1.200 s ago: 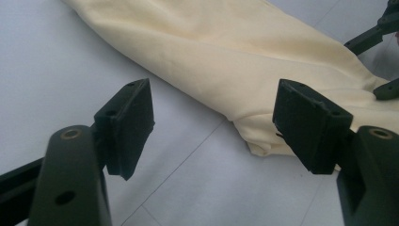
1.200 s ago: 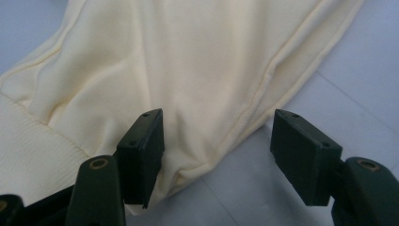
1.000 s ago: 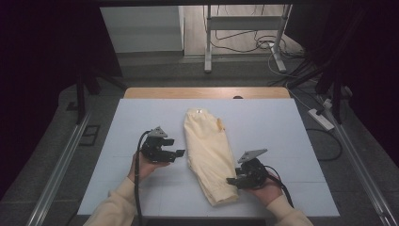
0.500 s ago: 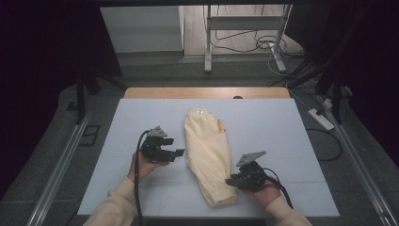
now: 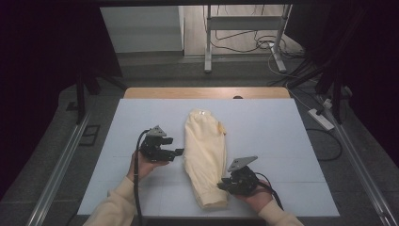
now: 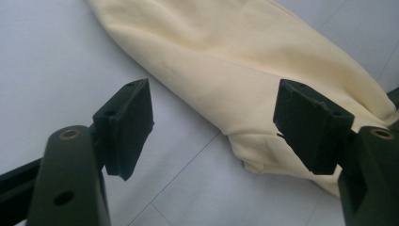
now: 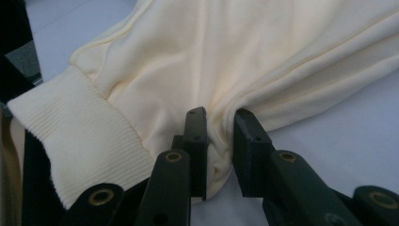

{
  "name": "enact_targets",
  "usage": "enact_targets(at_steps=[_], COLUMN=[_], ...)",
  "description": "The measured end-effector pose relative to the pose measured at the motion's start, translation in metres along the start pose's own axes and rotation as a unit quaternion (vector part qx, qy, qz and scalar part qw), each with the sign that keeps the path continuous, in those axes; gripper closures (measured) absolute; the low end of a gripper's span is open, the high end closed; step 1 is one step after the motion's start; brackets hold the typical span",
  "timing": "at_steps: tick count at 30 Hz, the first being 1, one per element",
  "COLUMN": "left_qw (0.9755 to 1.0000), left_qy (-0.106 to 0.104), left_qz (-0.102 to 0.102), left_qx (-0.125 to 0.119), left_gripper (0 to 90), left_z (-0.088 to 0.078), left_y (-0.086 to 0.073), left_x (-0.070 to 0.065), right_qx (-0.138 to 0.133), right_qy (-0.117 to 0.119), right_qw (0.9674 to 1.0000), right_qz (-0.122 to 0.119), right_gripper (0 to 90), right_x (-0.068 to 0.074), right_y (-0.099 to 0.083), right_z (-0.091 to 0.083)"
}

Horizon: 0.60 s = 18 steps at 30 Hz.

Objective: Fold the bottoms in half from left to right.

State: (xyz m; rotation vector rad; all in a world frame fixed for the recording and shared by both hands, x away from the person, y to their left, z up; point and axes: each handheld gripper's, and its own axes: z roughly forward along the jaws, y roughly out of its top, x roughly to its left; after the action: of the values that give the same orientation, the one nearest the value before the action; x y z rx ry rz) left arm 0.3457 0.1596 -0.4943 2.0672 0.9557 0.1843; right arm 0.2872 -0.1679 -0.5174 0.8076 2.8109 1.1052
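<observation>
- My right gripper (image 7: pixel 220 141) has just been closing its jaws, and they now pinch a fold of the cream garment (image 5: pixel 205 155) near its ribbed cuff (image 7: pixel 80 141).
- My left gripper (image 6: pixel 214 127) stands wide open, holding nothing, just beside the cloth's edge.
- The garment lies lengthwise on the table (image 5: pixel 282 136), probably folded.

No readable text, labels or numbers anywhere, not on the pale yellow folded fabric garment (image 5: pixel 205 155)

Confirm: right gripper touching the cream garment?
Touching. Right gripper view shows the right gripper with both jaws pinching a bunched fold of the cream garment.
</observation>
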Motion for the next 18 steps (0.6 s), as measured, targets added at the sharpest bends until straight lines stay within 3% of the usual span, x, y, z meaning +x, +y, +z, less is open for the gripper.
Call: enact_targets(at_steps=[7, 12, 18], left_qw=[1.0000, 1.0000, 1.0000], left_qy=[0.001, 0.001, 0.000], left_qz=[0.000, 0.000, -0.002], left_qx=[0.000, -0.001, -0.003], left_gripper=[28.2, 28.2, 28.2], left_z=[0.000, -0.001, -0.002], left_y=[0.000, 0.000, 0.000], left_x=[0.000, 0.001, 0.002], right_qx=[-0.005, -0.002, -0.024], right_qy=[0.003, 0.007, -0.011], right_qw=[0.9999, 0.9999, 0.9992], right_qz=[-0.013, -0.015, -0.031], right_gripper=[76.0, 74.6, 55.3], right_x=[0.009, 0.007, -0.001], right_y=[0.003, 0.003, 0.004], right_z=[0.006, 0.005, -0.009])
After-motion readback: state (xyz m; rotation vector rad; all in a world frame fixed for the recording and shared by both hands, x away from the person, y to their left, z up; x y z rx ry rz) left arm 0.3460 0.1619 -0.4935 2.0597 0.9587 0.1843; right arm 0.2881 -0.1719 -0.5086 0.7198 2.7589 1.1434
